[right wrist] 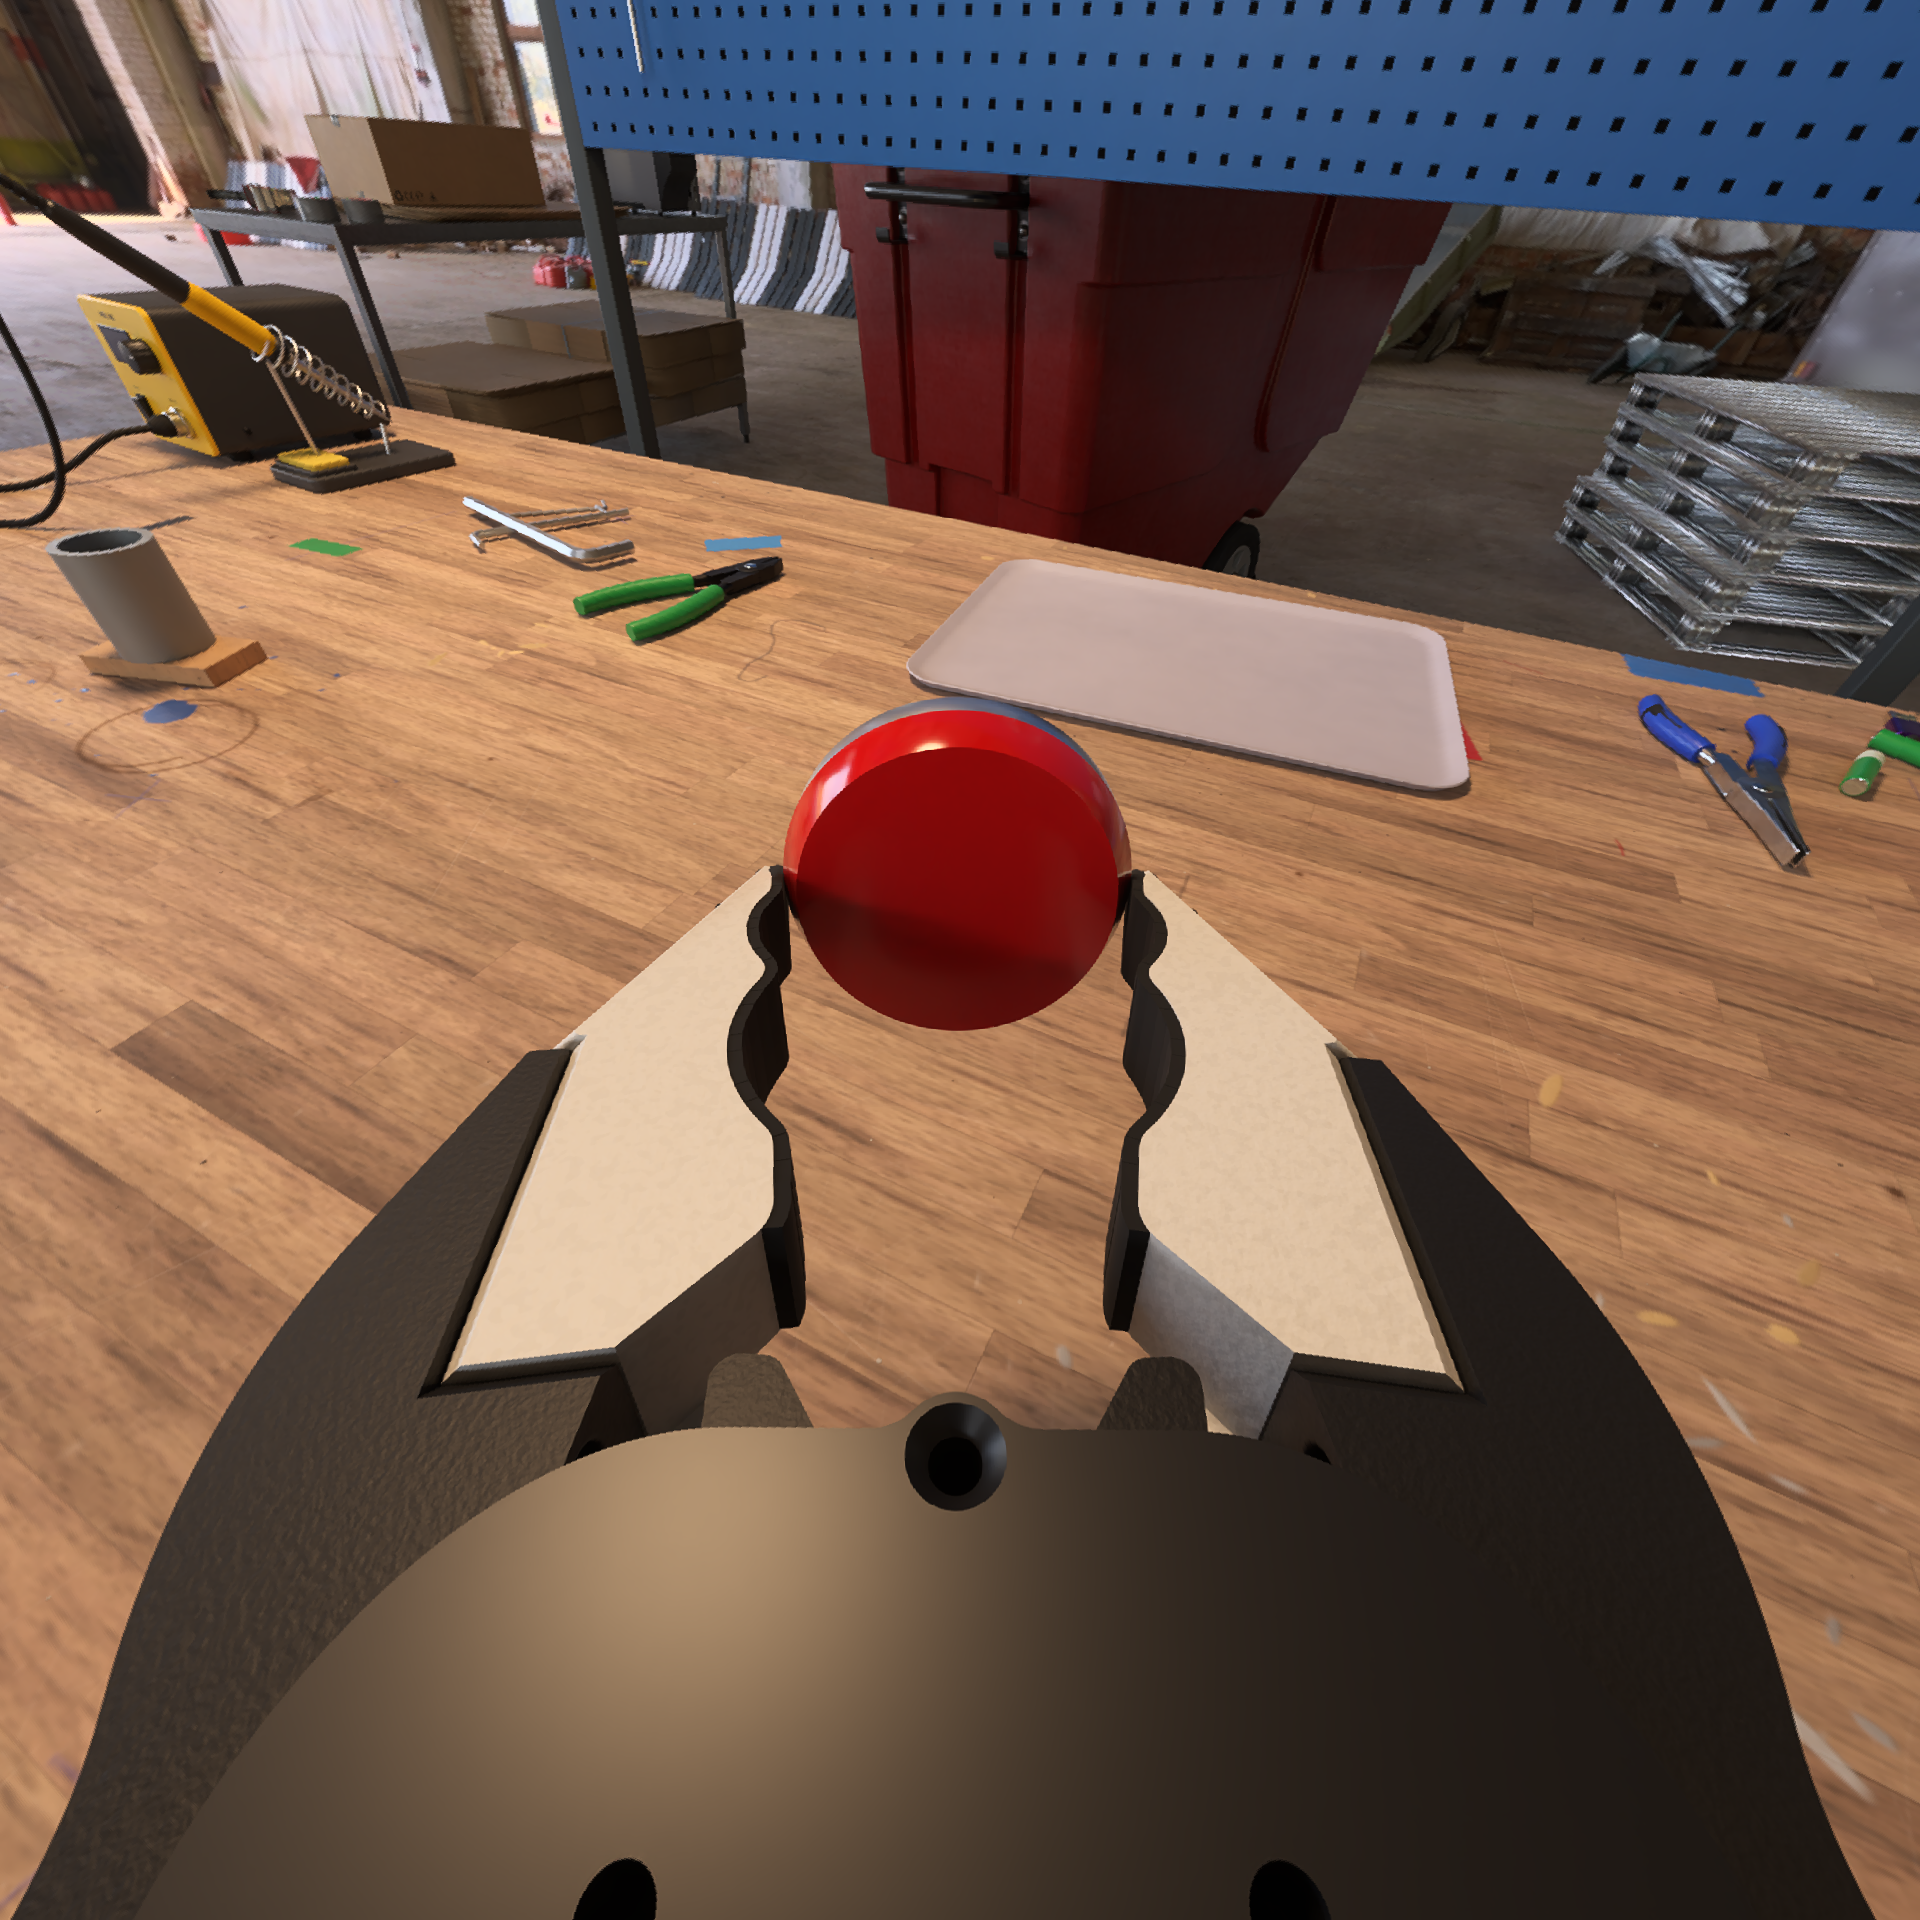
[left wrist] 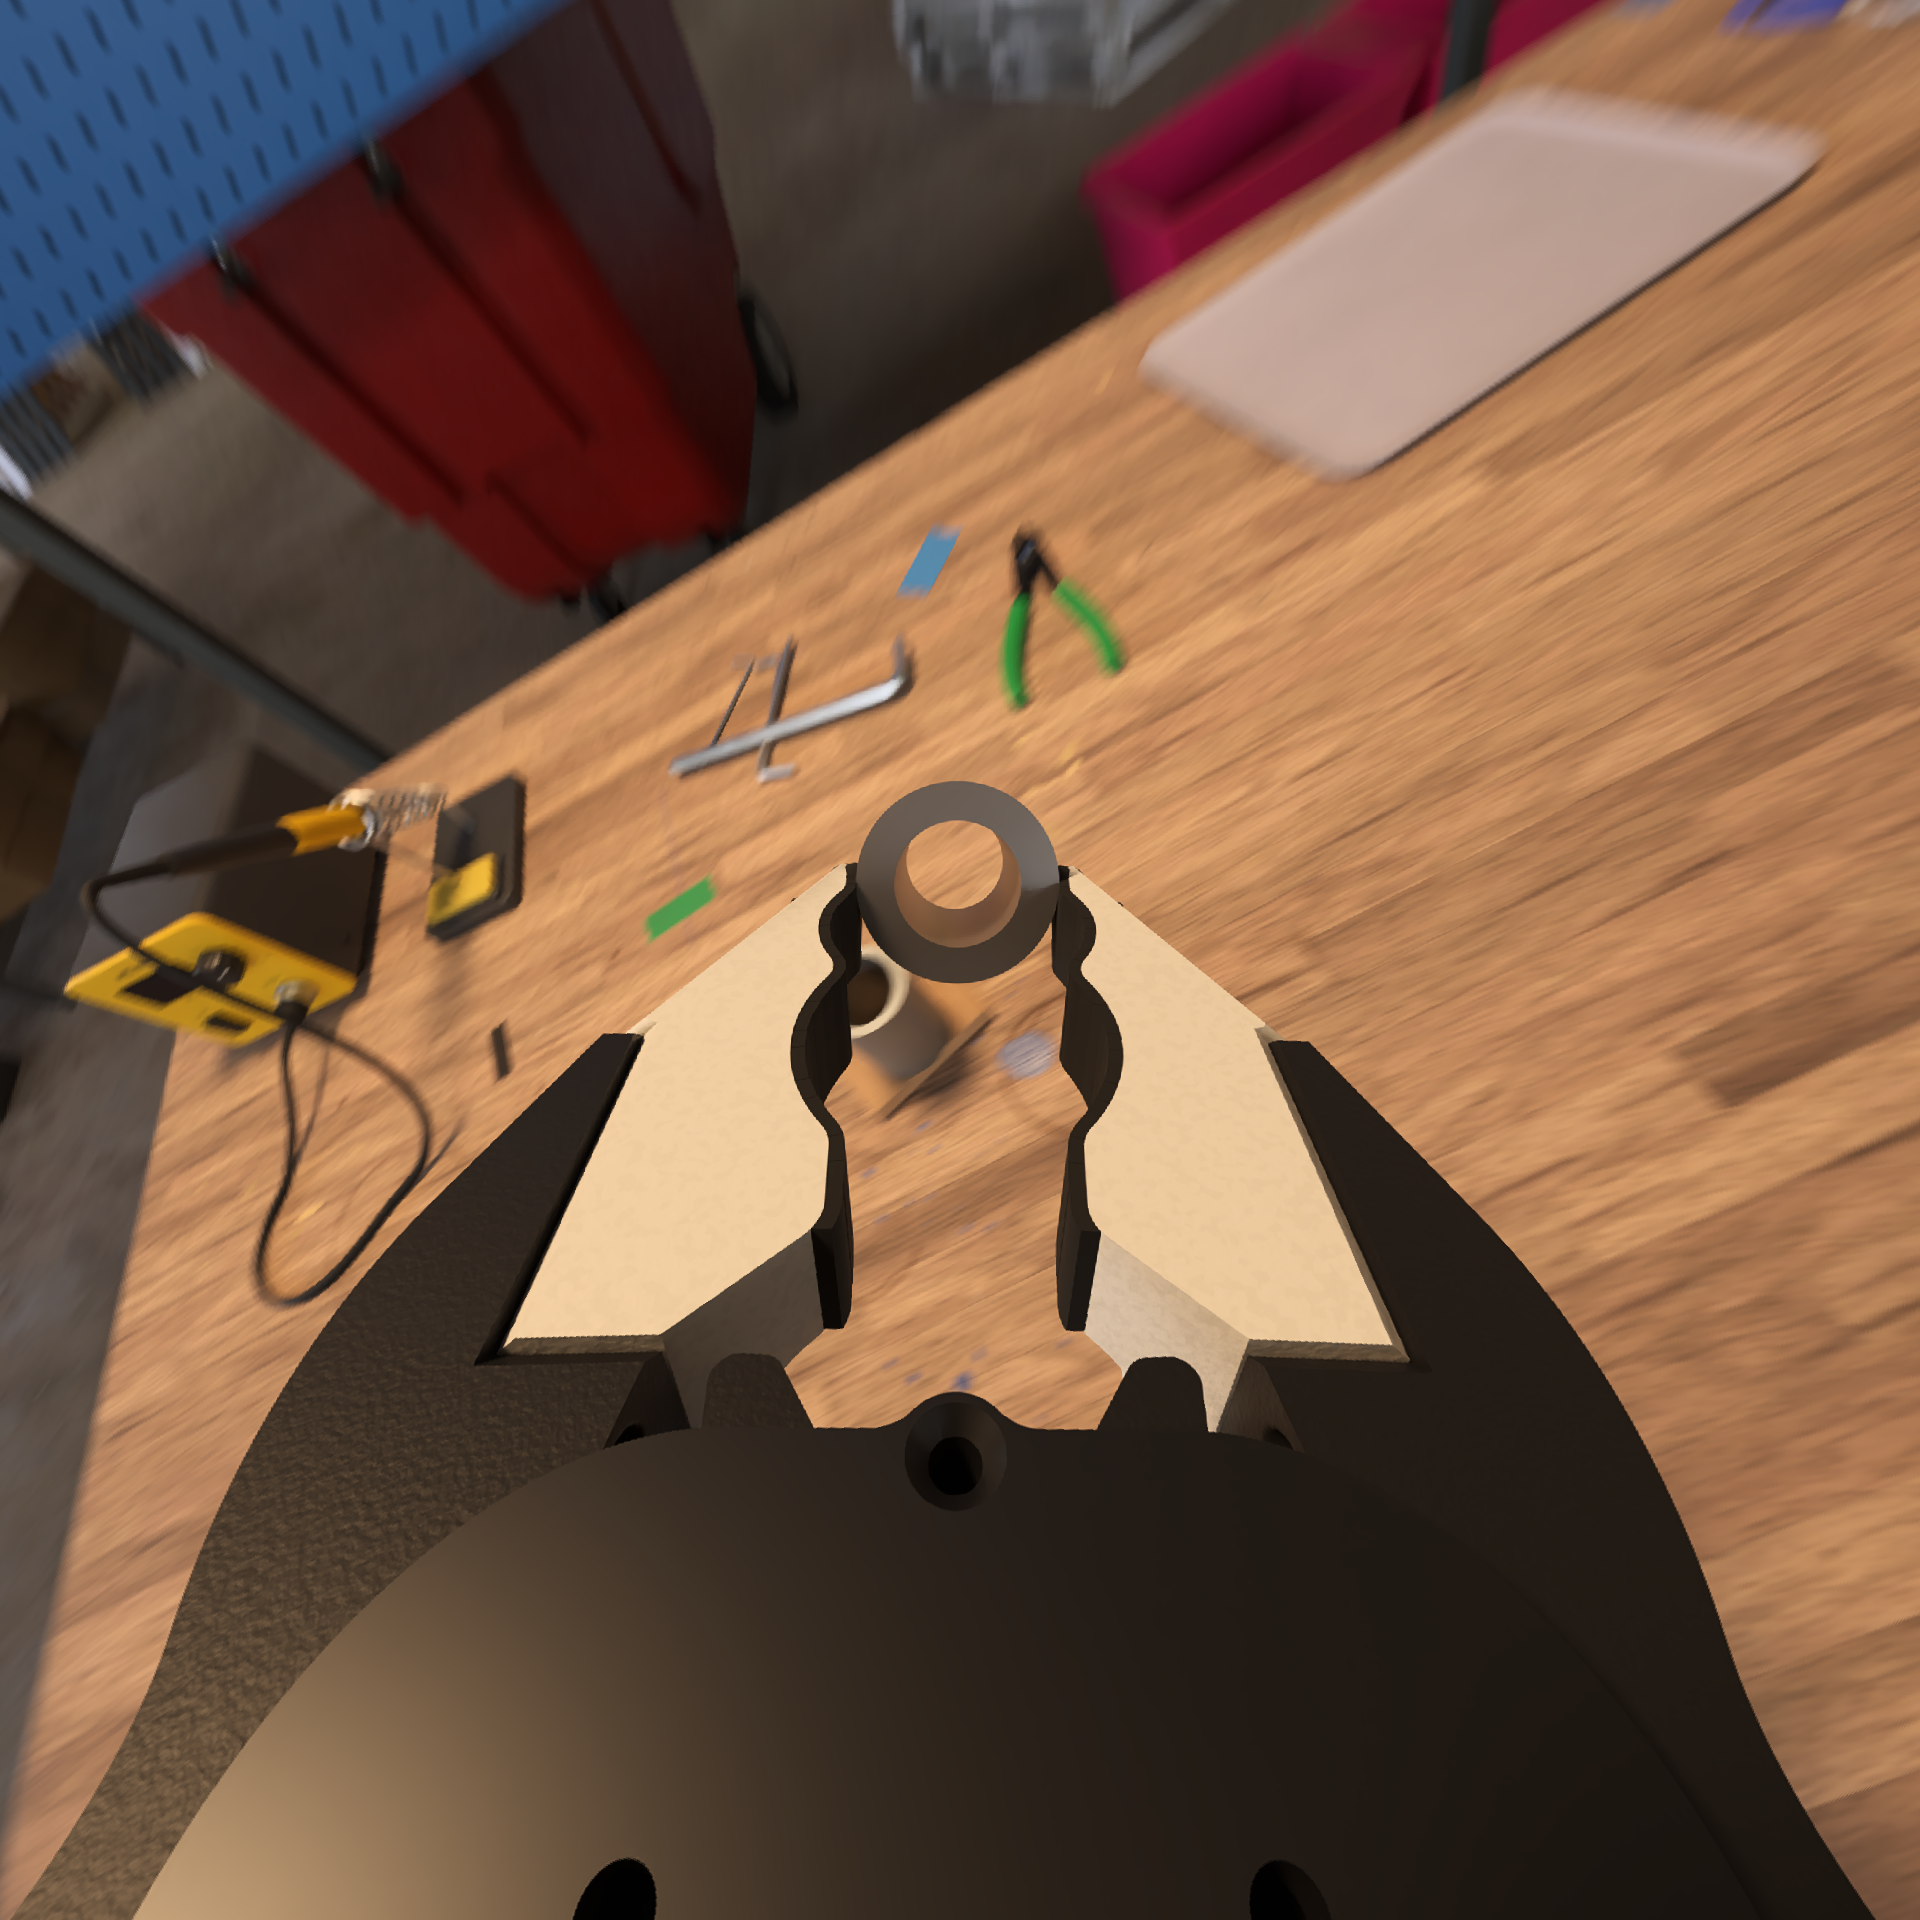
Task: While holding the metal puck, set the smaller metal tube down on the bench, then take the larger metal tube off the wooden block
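Puck [right wrist: 954, 883] right view, tube [left wrist: 956, 881] left

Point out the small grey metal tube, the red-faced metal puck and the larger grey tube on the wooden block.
small grey metal tube [left wrist: 954, 883]: left wrist view, end rim.
red-faced metal puck [right wrist: 954, 888]: right wrist view, flat red face.
larger grey tube [right wrist: 140, 603]: right wrist view, side wall.

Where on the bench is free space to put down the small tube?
Bare wood lies between the wooden block with the larger tube and the pink tray, nearer than the green pliers. The far edge is crowded: soldering station, hex keys.
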You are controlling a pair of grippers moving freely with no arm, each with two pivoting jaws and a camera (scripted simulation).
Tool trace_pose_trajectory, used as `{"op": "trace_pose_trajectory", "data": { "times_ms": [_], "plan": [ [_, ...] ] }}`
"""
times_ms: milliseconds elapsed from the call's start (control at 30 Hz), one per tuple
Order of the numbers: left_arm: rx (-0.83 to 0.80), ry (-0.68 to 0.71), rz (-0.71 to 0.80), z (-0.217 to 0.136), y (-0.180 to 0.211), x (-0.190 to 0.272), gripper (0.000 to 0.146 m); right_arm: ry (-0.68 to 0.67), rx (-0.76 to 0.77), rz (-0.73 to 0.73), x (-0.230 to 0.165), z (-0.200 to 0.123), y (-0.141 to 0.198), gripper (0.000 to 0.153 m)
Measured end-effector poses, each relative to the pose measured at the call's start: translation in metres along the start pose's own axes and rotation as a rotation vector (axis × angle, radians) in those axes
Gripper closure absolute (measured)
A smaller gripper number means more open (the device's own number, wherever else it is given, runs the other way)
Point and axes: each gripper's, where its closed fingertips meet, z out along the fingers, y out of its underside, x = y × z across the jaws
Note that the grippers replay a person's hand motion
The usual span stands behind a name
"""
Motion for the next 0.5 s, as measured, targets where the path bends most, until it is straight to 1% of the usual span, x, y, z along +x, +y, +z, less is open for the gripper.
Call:
{"op": "trace_pose_trajectory", "data": {
  "times_ms": [67, 133, 167, 267, 333, 367, 500],
  "plan": [
    [0.159, 0.016, -0.026, -0.021, -0.01, 0.042, 0.11, -0.004, 0.001, -0.001, -0.003, -0.001, 0.0, 0.088],
    [0.279, 0.059, -0.088, -0.035, -0.011, 0.084, 0.11, -0.008, 0.003, -0.002, -0.006, -0.003, -0.001, 0.088],
    [0.327, 0.056, -0.113, -0.039, -0.008, 0.101, 0.11, -0.01, 0.007, -0.004, -0.007, -0.004, -0.002, 0.088],
    [0.435, -0.052, -0.152, -0.049, 0.006, 0.138, 0.11, -0.012, 0.013, -0.022, -0.013, -0.006, -0.004, 0.088],
    [0.516, -0.092, -0.158, -0.056, 0.013, 0.161, 0.11, -0.012, 0.016, -0.031, -0.016, -0.008, -0.005, 0.088],
    [0.524, -0.099, -0.169, -0.056, 0.018, 0.17, 0.11, -0.013, 0.016, -0.031, -0.018, -0.008, -0.005, 0.088],
    [0.44, -0.031, -0.227, -0.049, 0.035, 0.199, 0.11, -0.017, 0.015, -0.025, -0.022, -0.01, -0.004, 0.088]
  ]
}}
